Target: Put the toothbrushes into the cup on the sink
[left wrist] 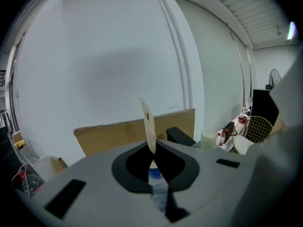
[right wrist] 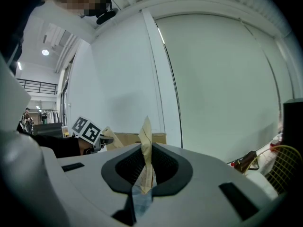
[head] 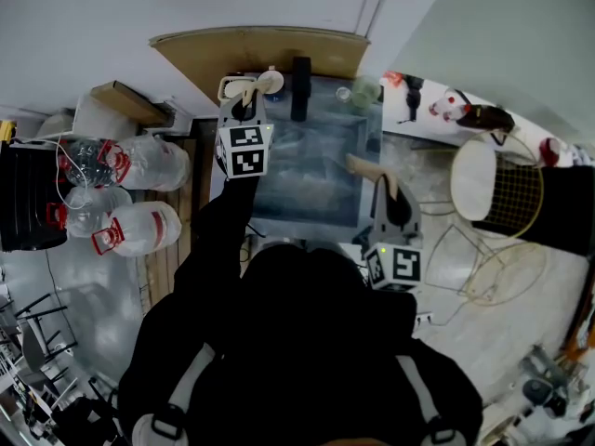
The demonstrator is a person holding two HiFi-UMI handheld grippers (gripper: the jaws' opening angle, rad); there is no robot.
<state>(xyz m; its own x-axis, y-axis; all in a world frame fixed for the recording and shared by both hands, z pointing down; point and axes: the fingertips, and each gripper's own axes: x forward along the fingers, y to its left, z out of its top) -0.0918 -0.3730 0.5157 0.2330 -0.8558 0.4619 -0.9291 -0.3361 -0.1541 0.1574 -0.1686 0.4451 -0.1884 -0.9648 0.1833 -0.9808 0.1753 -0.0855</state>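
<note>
- The left hand-held gripper (head: 245, 100), over the sink's (head: 307, 203) back left corner, is clenched on a flat packaged toothbrush (left wrist: 147, 122) that sticks up from between its jaws.
- A black faucet (head: 300, 86) stands at the sink's back edge, and the cup (head: 364, 92) at its back right corner.
- The right hand-held gripper (head: 383, 189), at the sink's right edge, grasps a second packaged toothbrush (right wrist: 146, 145).

Clear water jugs (head: 139, 226) (red-handled) lie left; a gold wire basket (head: 521, 198) stands right.
</note>
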